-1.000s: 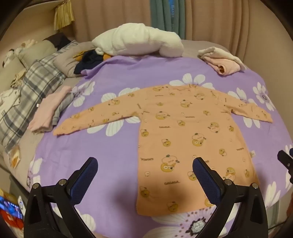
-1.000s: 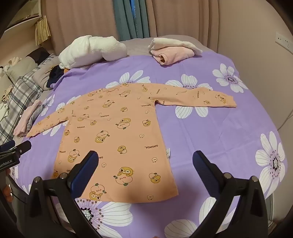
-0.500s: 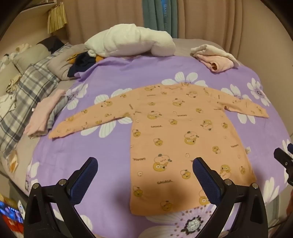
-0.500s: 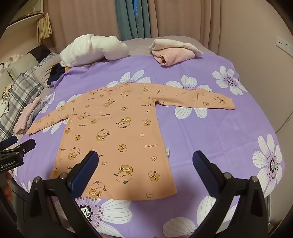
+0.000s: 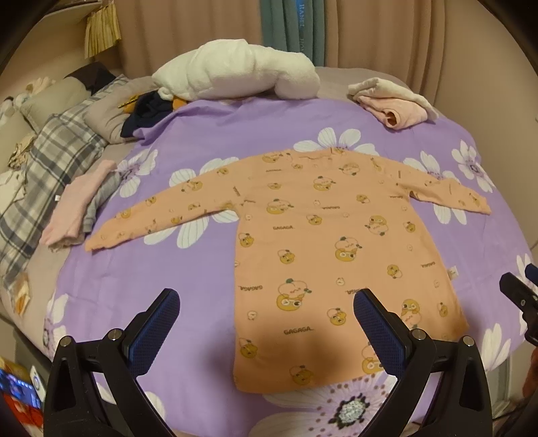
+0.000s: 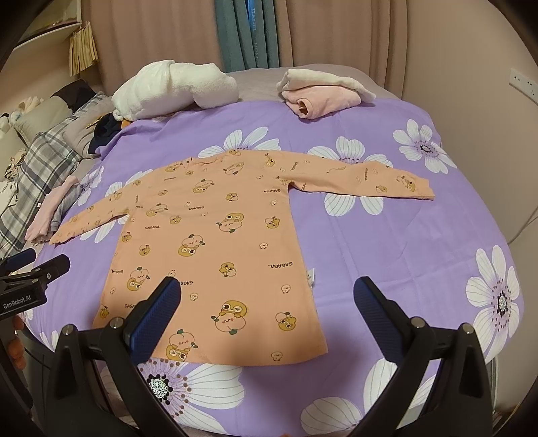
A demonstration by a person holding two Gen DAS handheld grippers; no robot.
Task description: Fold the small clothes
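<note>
On purple floral bedspread (image 5: 168, 275), orange shirt (image 5: 319, 235) spread flat, left gripper (image 5: 265, 312) and right gripper (image 6: 265, 302) fingers apart, empty

Bare purple bedspread (image 6: 386, 255) lies open around the flat orange shirt (image 6: 215, 242); the white pillow (image 6: 175, 89) and folded pink clothes (image 6: 322, 94) crowd only the far edge.

Home bedroom: bed under purple white-flowered cotton sheet (image 6: 386, 255), grey plaid blanket (image 5: 43, 168), white fluffy pillow (image 6: 175, 89), beige pleated curtains (image 6: 151, 30), white wall socket (image 6: 523, 84).
</note>
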